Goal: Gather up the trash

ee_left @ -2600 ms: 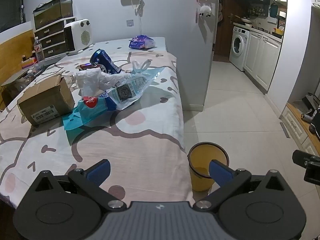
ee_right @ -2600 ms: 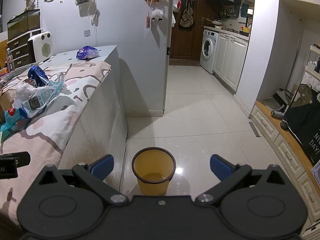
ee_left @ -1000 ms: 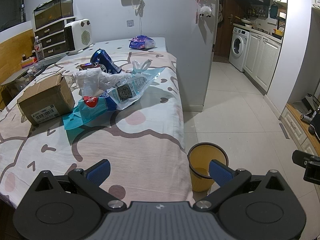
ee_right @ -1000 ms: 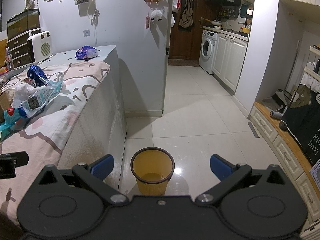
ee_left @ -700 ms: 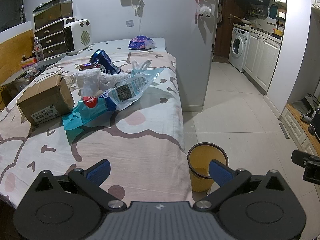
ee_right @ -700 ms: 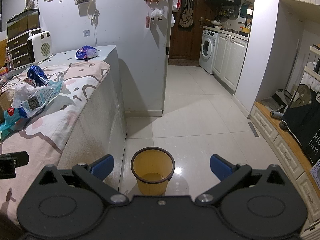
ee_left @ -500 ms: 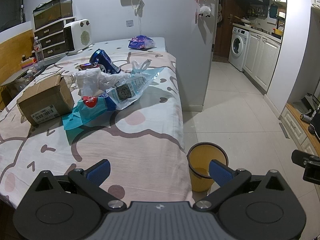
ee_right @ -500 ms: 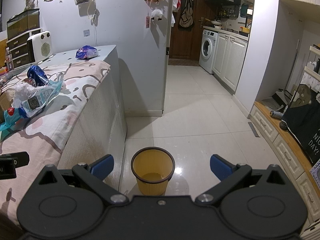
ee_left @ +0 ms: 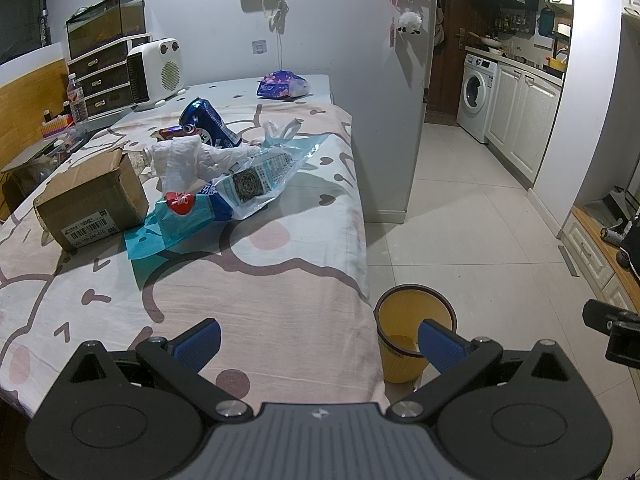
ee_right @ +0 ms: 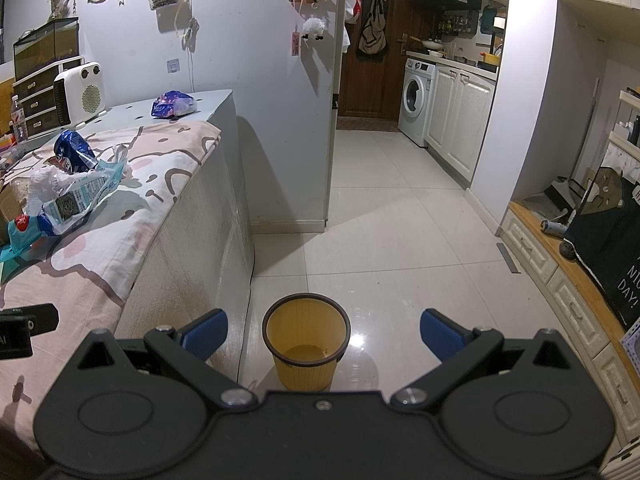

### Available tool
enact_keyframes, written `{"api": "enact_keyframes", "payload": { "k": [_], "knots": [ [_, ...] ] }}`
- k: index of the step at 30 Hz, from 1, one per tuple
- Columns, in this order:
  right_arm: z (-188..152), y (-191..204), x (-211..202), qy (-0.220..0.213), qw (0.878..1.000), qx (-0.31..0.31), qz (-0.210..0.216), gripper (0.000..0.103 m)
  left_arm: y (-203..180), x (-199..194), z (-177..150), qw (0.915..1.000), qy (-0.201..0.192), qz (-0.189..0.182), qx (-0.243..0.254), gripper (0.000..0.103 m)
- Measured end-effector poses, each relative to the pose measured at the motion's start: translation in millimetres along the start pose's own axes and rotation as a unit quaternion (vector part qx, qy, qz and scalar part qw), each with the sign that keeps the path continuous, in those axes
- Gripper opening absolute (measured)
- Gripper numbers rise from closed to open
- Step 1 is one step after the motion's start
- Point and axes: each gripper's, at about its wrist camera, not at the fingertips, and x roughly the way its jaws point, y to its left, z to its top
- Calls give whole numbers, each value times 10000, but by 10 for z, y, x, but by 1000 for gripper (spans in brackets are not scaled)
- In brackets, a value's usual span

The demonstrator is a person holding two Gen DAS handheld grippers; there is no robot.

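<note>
Both tools were released and held nothing: the left gripper (ee_left: pixel 318 340), jaws spread wide, hovered over the near edge of the table (ee_left: pixel 256 300), and the right gripper (ee_right: pixel 323 332), equally spread, hung over the floor with the yellow bin (ee_right: pixel 306 346) standing between its blue fingers (ee_right: pixel 205 334). The trash lay well apart from both, at the table's far left: a cardboard box (ee_left: pixel 90 200), just right of it a teal bag (ee_left: pixel 176 220), white tissue (ee_left: pixel 180 158), a clear wrapper (ee_left: pixel 262 178) and a blue can (ee_left: pixel 210 124). The bin stood on the floor just beside the table's near right corner.
</note>
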Motion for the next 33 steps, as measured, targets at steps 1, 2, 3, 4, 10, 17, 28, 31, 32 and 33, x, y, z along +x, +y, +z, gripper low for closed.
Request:
{"api": "enact_keyframes", "payload": {
  "k": [1,2,3,4,10,17,28,31,32,33],
  "knots": [
    [0,1,1,2,10000,-1,1,103,0,1,0,10000,-1,0,-1,103],
    [0,0,3,4,10000,-2,1,103,1,2,0,10000,1,1,-1,103],
    [-1,-1,2,3,10000,-2,2,103,0,1,0,10000,1,1,1,103],
    [-1,-2,3,5,10000,0,3,103,0,1,1,10000,1,-1,2,103],
    [-3,-7,0,5,10000,1,1,103,1,1,0,10000,0,-1,0,103],
    [1,-18,9,7,10000,6,4,103,3,4,1,10000,6,1,0,103],
    [144,8,121,-240,9996,24,124,103,164,161,124,9991,-59,268,-322,103],
    [241,4,176,-320,9989,143,296,103,309,263,159,9975,-34,444,-542,103],
    [268,5,205,-336,9986,190,348,103,375,307,168,9966,-20,534,-628,103],
    [289,10,237,-348,9983,228,396,103,417,330,175,9958,-14,601,-684,103]
  ]
}}
